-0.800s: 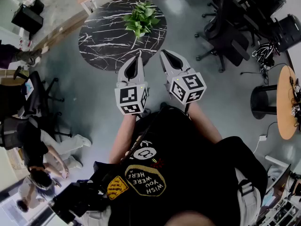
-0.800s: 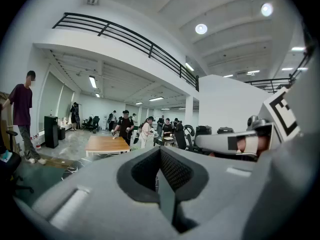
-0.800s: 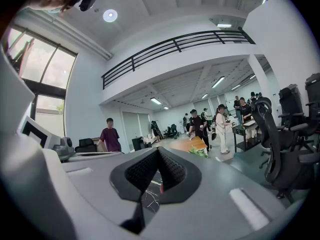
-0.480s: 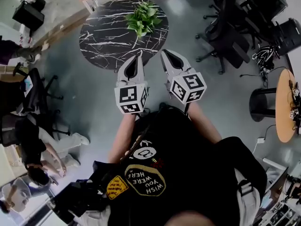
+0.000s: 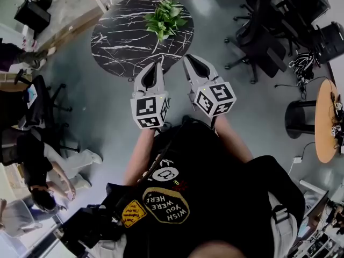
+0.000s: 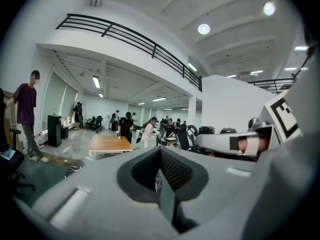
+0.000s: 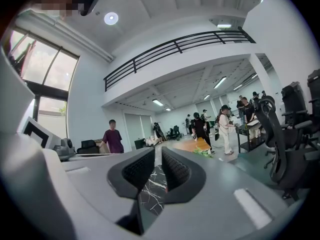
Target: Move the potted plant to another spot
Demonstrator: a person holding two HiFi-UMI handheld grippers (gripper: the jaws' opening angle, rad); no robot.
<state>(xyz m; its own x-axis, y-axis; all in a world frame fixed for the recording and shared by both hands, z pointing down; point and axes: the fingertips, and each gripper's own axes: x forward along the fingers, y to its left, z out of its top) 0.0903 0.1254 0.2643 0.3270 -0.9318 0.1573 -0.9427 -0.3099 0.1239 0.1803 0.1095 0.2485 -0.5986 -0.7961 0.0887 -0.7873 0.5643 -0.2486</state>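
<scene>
Both hold nothing: left gripper [image 5: 159, 62] jaws together, right gripper [image 5: 186, 58] jaws a slit apart. At the desk's [image 5: 121, 39] 1 o'clock stands the potted plant [image 5: 165, 16]; its leaves look flimsy, so grasp the hidden pot.

At the top centre of the head view we see a round black marble table [image 5: 121, 42]. Black office chairs [image 5: 258, 31] crowd the upper right. A round wooden table [image 5: 327, 117] sits at the right edge, with a black drum-shaped object [image 5: 300, 116] just beside it.
</scene>
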